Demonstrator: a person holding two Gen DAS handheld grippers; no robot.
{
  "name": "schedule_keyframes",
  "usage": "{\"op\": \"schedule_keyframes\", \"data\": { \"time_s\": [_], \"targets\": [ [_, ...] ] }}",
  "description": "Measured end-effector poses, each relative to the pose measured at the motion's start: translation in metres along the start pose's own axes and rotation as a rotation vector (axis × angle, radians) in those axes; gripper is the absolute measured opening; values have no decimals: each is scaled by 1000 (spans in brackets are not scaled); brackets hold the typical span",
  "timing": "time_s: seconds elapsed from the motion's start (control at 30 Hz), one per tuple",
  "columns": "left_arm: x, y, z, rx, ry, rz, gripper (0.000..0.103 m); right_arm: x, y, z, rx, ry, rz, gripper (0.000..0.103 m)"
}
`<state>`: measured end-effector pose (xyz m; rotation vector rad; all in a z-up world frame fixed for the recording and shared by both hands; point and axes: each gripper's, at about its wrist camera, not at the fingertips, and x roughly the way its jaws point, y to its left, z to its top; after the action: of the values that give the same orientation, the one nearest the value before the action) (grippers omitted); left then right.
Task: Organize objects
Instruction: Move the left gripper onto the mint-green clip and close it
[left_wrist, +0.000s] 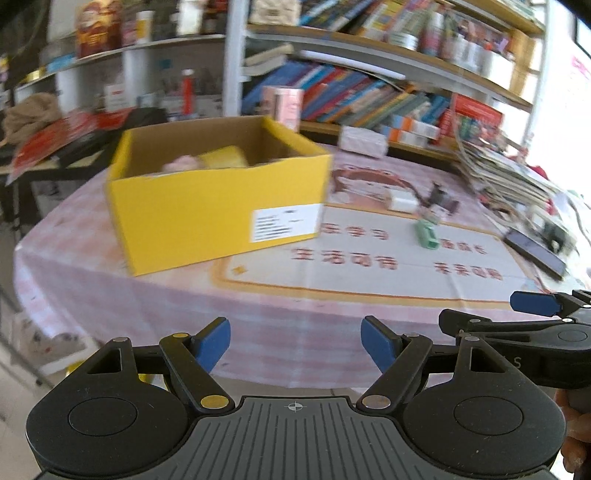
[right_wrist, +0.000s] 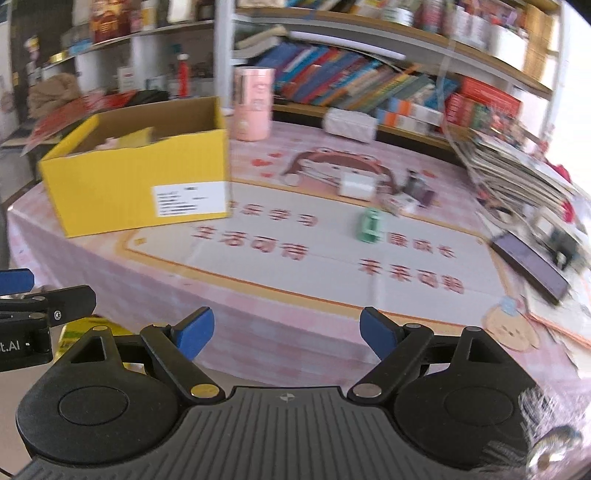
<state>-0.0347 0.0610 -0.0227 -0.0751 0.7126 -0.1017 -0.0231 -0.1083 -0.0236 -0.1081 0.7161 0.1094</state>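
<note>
Pink printed tablecloth (left_wrist: 280, 325) under a yellow cardboard box (left_wrist: 207, 214), left gripper (left_wrist: 295, 345) and right gripper (right_wrist: 287, 332) both spread, empty

A: Left gripper (left_wrist: 295, 345)?
B: Jaws spread wide, blue pads apart, nothing between them. Angled downward.
A: Right gripper (right_wrist: 287, 334)?
B: Same: spread wide, empty, angled downward. Its tip shows at the right edge of the left view, so the two sit side by side.
A: Hands?
B: Only a sliver of fingers (left_wrist: 574, 432) behind the left gripper.

yellow box (right_wrist: 136, 181), green toy (right_wrist: 370, 224), jaws apart
</note>
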Motion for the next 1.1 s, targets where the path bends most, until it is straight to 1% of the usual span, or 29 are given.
{"op": "schedule_keyframes", "data": {
  "time_s": [0.17,0.43,0.63,1.1],
  "targets": [
    [16,-24,9,53,12,-58,80,3,-28,-2,59,12,-62,86],
    [39,-48,28,89,6,-104,80,14,-60,7,97,19,-111,86],
    [56,-62,43,103,-1,-104,80,28,-78,19,108,19,-115,87],
    [101,-88,85,95,-18,-76,80,75,-111,71,80,-9,-69,87]
  ]
}}
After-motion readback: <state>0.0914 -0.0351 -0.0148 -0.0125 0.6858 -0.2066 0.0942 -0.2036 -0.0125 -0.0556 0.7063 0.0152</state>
